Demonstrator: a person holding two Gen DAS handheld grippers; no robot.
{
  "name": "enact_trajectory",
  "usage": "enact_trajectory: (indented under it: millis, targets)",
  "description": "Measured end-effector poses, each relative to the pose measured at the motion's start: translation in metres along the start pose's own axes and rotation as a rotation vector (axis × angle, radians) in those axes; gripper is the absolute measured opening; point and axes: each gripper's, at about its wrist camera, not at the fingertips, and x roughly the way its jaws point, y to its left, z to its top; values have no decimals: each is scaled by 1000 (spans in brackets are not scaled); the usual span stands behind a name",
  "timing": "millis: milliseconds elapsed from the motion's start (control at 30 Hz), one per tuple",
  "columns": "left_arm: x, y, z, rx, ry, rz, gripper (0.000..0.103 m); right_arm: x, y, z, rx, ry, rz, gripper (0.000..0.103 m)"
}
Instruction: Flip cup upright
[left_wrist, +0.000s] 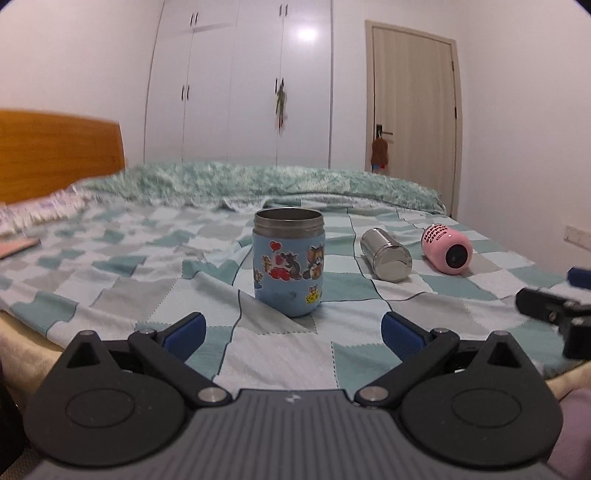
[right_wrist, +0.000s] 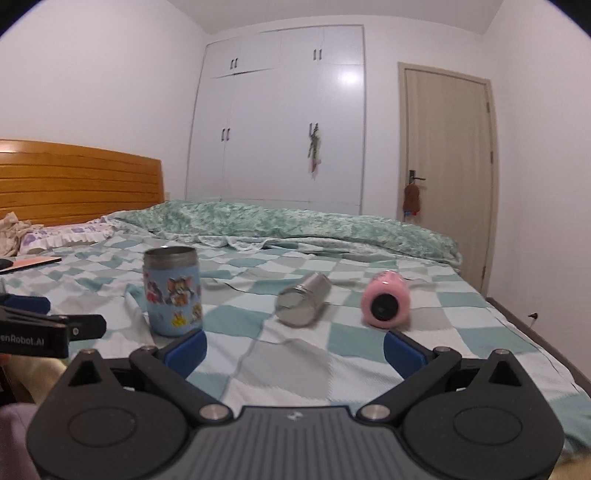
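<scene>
The pale blue cartoon-printed cup with a steel rim (left_wrist: 288, 262) stood upright, mouth up, on the teal-and-grey checked bedspread (left_wrist: 110, 295). To its right a small polished steel canister (left_wrist: 386, 254) lay on its side, and beyond that a pink lettered cup (left_wrist: 447, 249) lay tipped over as well, its dark end facing forward. The left gripper (left_wrist: 293, 330) hung just short of the blue cup, blue-padded fingers spread wide and empty. The right gripper (right_wrist: 295, 349) hovered near the bed's edge, likewise splayed, holding nothing.
</scene>
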Motion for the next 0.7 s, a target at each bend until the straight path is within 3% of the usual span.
enact_trajectory:
  millis: [133, 333, 700]
  targets:
    - [1, -16, -14, 85, -44, 28, 103, -11, -5, -20, -2, -41, -46, 102]
    - [5, -18, -19, 85, -66, 44, 103, -22, -4, -29, -9, -101, -75, 102]
    - [4, -25, -22, 102, -100, 42, 103, -22, -3, -30, -21, -118, -85, 102]
